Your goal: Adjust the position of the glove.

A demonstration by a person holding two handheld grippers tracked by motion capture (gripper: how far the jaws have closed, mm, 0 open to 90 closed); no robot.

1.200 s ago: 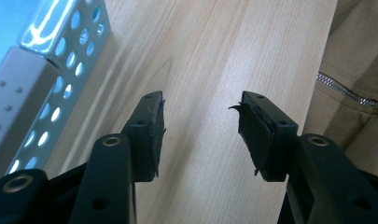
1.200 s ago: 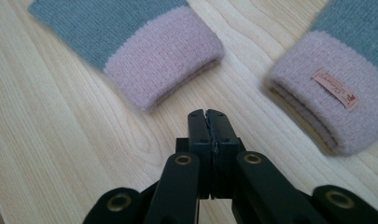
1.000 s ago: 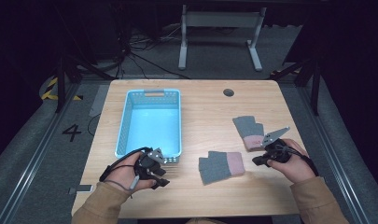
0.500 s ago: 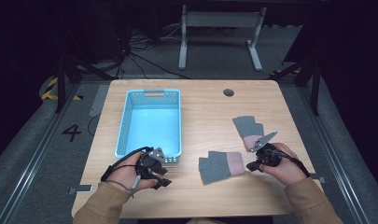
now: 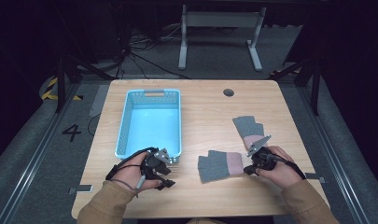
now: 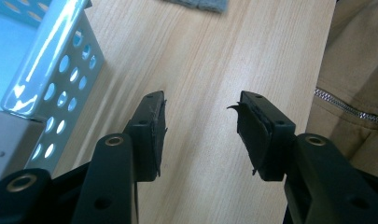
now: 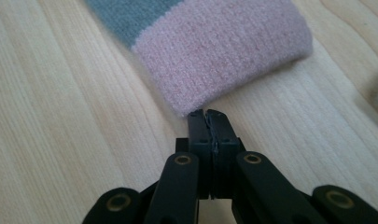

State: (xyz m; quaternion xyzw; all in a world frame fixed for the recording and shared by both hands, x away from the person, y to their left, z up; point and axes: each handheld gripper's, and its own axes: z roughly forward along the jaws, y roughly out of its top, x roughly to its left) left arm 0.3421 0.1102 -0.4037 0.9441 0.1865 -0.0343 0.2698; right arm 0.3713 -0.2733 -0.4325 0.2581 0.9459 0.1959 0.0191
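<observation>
Right gripper view puts the nearer glove (image 7: 214, 46) flat on the tabletop (image 7: 60, 140), its pink cuff just beyond the right tongs (image 7: 207, 113), whose jaws are pressed together with nothing between them. In the high view this glove (image 5: 220, 165) lies near centre, a second glove (image 5: 250, 129) farther right. Pushed on shut, the tongs could likely nudge the cuff away or bunch it instead of catching it; they would need to part first. The left tongs (image 6: 200, 121), jaws spread and lately widening, hold nothing beside the blue basket (image 6: 51, 70). The basket (image 5: 126, 126) sits left of the gloves, bare wood between.
</observation>
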